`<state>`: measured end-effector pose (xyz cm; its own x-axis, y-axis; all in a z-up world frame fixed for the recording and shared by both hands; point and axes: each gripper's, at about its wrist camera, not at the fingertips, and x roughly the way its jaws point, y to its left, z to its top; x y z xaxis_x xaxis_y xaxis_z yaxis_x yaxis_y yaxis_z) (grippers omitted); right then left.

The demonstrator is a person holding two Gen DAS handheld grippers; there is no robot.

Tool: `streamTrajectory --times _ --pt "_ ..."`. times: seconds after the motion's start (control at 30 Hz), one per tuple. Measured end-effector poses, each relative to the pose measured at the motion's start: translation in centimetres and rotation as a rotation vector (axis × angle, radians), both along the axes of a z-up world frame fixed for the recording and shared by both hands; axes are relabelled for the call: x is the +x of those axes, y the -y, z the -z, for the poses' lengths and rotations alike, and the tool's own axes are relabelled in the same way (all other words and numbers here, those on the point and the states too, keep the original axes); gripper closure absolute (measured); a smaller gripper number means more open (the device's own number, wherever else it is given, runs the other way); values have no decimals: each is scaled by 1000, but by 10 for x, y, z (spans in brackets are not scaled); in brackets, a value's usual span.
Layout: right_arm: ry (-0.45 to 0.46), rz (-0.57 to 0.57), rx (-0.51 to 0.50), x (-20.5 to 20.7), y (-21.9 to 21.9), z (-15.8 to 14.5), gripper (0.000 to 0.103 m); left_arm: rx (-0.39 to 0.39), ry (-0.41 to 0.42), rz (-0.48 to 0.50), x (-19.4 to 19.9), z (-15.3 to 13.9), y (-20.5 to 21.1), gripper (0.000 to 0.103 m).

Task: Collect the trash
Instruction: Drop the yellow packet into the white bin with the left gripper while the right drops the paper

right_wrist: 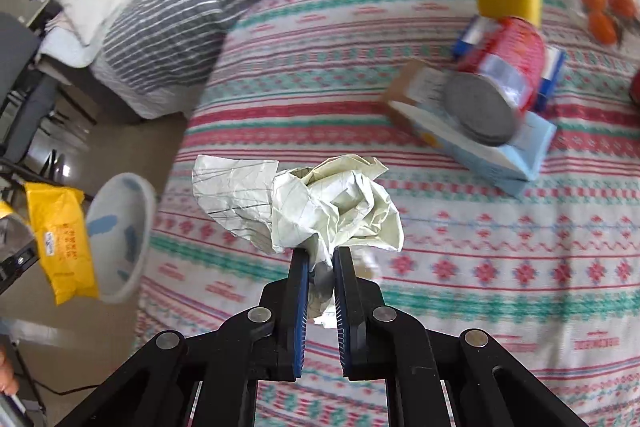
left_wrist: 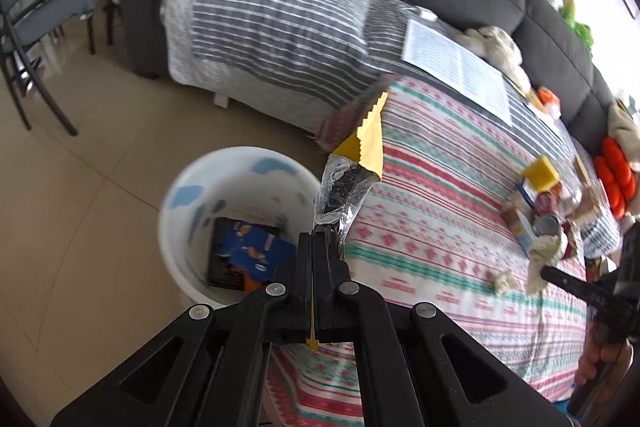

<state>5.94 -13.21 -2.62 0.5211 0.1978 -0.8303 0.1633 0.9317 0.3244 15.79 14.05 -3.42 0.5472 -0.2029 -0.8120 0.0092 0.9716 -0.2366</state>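
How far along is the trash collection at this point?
Partly done. The white round bin on the floor already holds a blue and black package. In hand: the left gripper is shut on a yellow and clear plastic wrapper near the bin, and the right gripper is shut on a crumpled white paper ball. A small paper wad remains on the patterned blanket.
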Motion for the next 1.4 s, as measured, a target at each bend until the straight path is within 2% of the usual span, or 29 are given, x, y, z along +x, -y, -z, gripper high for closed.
streamTrajectory --times 0.23,0.43,0.53,0.57,0.6,0.63,0.67,0.7,0.87,1.0,1.4 --pt "12 -63 1 13 -37 1 92 25 -15 -63 15 13 -18 103" --pt "13 -99 -1 16 -57 1 92 46 9 -75 22 18 -25 103" --pt "14 -112 0 18 -66 2 92 50 -8 -70 26 23 -27 98" --pt "15 -115 1 19 -68 2 92 55 -19 -71 26 25 -27 85" --pt "16 -119 1 20 -71 2 92 62 -33 -75 27 27 -27 60" --pt "16 -120 0 20 -73 2 92 75 -37 -87 26 28 -28 44" --pt "15 -122 -1 21 -76 3 92 95 -34 -105 24 28 -29 24" --pt "14 -124 0 22 -78 3 92 111 -31 -118 22 27 -30 17" --pt "10 -145 3 30 -94 7 92 179 -113 -167 10 37 -45 12" --pt "11 -171 12 37 -112 11 92 230 -147 -184 -3 44 -58 6" --pt "25 -274 20 72 -192 33 92 261 -132 -182 -34 37 -97 5"
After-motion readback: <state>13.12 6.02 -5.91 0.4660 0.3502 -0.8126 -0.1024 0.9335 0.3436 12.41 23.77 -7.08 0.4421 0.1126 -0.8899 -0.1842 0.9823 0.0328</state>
